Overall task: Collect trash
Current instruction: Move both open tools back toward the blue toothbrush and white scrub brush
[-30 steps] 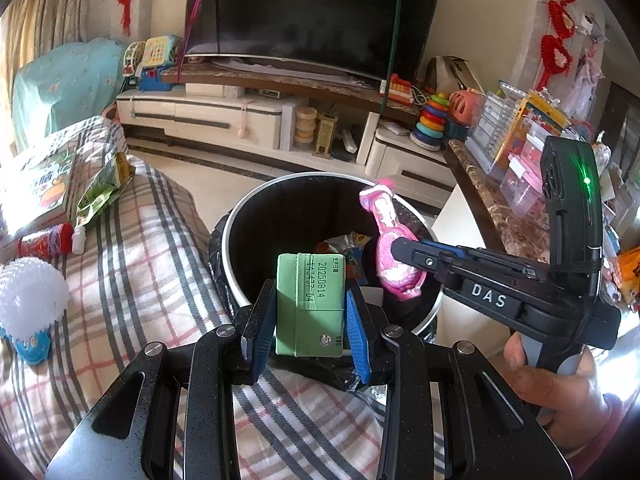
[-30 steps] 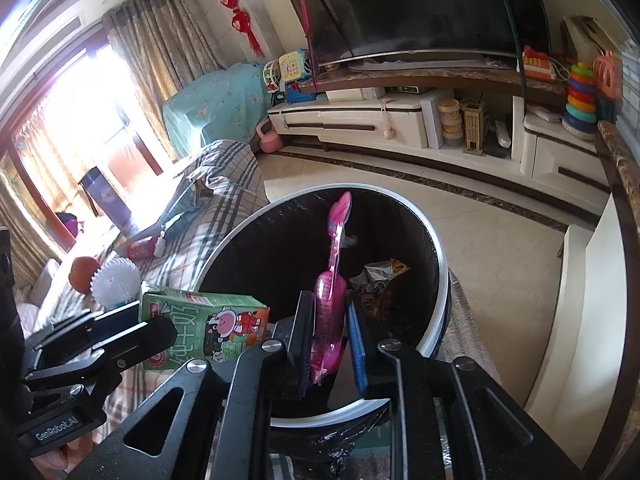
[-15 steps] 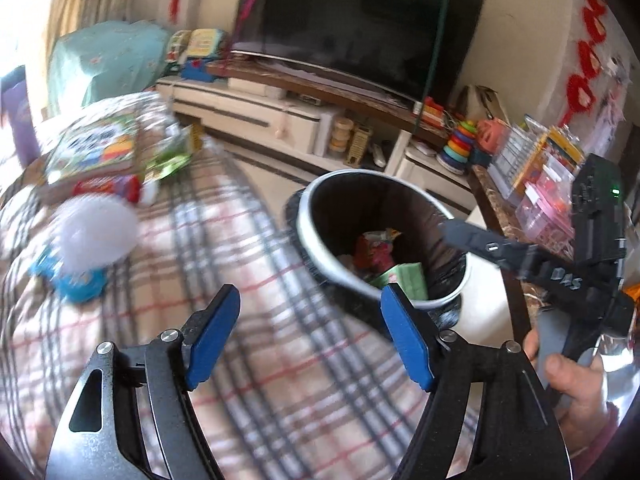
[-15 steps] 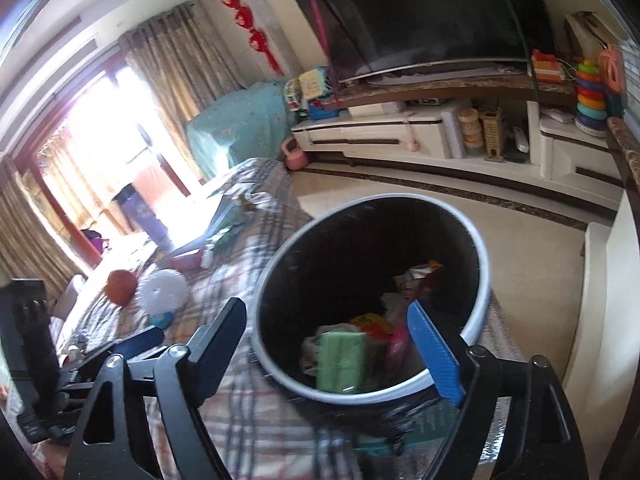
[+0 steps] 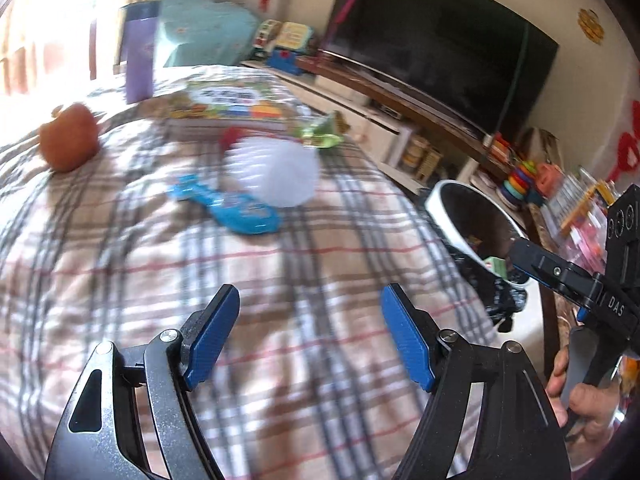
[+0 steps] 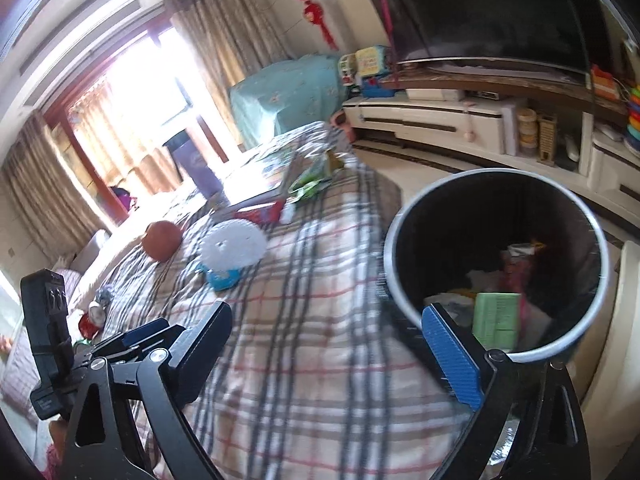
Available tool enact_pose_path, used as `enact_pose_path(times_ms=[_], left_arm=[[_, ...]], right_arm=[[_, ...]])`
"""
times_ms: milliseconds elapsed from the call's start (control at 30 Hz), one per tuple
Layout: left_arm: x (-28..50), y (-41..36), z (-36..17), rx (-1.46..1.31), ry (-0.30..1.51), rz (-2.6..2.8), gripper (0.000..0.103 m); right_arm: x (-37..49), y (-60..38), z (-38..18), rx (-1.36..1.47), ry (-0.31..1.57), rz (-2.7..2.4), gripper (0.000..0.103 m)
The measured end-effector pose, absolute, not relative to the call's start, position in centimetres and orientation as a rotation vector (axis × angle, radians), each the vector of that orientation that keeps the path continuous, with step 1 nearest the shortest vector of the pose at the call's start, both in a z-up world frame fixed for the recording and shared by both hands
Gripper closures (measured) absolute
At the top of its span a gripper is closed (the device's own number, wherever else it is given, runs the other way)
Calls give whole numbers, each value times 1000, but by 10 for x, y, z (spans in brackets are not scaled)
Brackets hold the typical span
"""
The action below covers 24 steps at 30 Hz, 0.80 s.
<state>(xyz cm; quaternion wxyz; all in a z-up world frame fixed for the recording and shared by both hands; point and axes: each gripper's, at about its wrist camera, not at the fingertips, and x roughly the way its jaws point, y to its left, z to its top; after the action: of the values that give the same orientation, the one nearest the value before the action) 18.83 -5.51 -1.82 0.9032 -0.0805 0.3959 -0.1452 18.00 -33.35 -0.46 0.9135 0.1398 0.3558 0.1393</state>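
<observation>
My left gripper (image 5: 308, 332) is open and empty above the plaid-covered surface (image 5: 280, 300). My right gripper (image 6: 332, 344) is open and empty, beside the black trash bin with a white rim (image 6: 600, 264). The green carton (image 6: 496, 320) lies inside the bin among other trash. The bin (image 5: 436, 196) shows at the right in the left wrist view. On the plaid cover lie a green wrapper (image 5: 320, 136), a blue wrapper (image 5: 240, 210), a white spiky ball (image 5: 288, 176) and a small red bottle (image 6: 260, 214).
An orange-brown ball (image 5: 70, 142), a picture book (image 5: 232, 106) and a purple cup (image 5: 138, 60) sit on the far part of the cover. A TV (image 5: 440, 44) and white cabinet (image 6: 440, 120) stand behind. A shelf with toys (image 5: 580, 208) is at the right.
Both grippers opened and dropped the green carton and the pink item into the bin. Both have since swung left, away from the bin, toward the plaid cover.
</observation>
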Motion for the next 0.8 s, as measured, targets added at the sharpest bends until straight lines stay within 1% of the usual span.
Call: enact_pose_path(times_ms=[333, 500, 800], left_arm=[[187, 6, -25, -218, 823, -193, 28], [191, 23, -28, -231, 825, -160, 28], [205, 41, -35, -253, 844, -134, 28]], right_arm=[[199, -275, -18, 273, 755, 409, 6], [208, -254, -19, 257, 724, 451, 6], [248, -233, -29, 306, 777, 496, 6]])
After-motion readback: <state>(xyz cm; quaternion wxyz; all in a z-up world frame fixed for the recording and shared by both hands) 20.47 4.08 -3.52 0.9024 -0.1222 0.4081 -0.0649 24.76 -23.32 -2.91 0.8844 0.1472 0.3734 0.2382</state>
